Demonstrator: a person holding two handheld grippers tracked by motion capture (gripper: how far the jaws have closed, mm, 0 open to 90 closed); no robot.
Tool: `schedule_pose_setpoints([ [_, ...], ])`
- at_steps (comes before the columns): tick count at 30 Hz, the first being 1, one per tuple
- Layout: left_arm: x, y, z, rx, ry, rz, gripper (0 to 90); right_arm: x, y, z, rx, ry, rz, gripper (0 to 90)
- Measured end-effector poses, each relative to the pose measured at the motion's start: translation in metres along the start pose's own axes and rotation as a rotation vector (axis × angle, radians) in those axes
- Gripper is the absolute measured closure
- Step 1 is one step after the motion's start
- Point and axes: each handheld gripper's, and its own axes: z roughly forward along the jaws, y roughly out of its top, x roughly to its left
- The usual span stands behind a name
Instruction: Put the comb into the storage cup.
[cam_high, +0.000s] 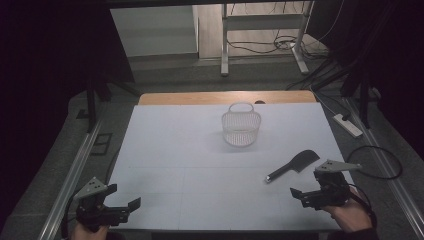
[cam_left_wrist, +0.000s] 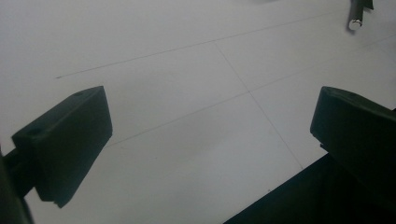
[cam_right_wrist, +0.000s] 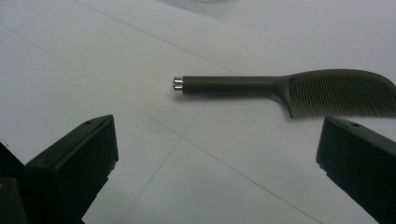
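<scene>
You are holding the right gripper (cam_high: 306, 194), fingers wide and empty, just below-right of the comb (cam_high: 294, 166), its handle pointing lower left.

The bench (cam_high: 180, 150) has a white top crossed by thin seam lines, with a strip of bare wood along its far edge. A pale wire-mesh basket (cam_high: 241, 126) stands near the middle toward the back. A dark comb (cam_high: 294, 165) with a silver-capped handle, probably plastic, lies flat at the right.
</scene>
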Motion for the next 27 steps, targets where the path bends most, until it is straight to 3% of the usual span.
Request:
schedule_pose_setpoints([
  [19,0.001,0.000,0.000,-0.002,-0.006,-0.002,0.0,-0.003,0.020,0.018,0.022,0.006,0.020,0.0],
  [27,0.001,0.000,0.000,-0.003,-0.008,-0.002,0.0,-0.001,0.029,0.029,0.047,-0.001,-0.009,0.0],
])
